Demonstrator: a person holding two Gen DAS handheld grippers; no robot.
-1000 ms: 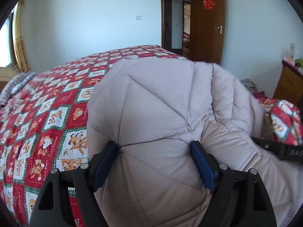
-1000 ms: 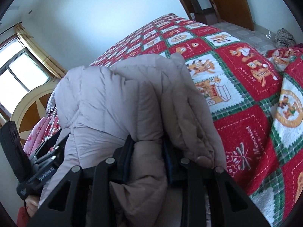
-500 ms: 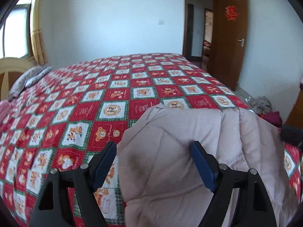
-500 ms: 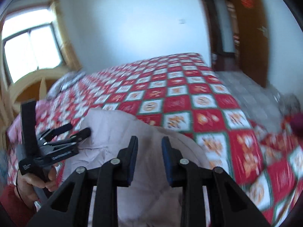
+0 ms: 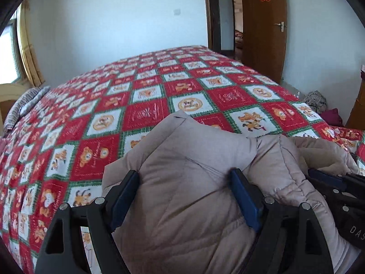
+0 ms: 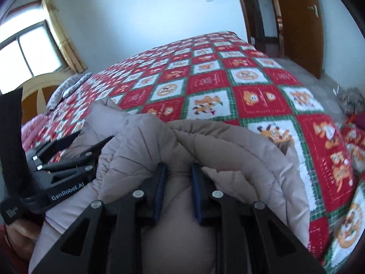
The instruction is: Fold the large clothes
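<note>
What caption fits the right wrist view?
Right gripper pinches a fold of the beige padded coat on the red patchwork bedspread.

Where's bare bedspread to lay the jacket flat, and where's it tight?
Free: the checked bedspread beyond the puffy jacket, out to its far edge by the door, and its left stretch toward the striped pillow. Crowded: the near right, where the left gripper and right gripper sit in bunched jacket.
</note>
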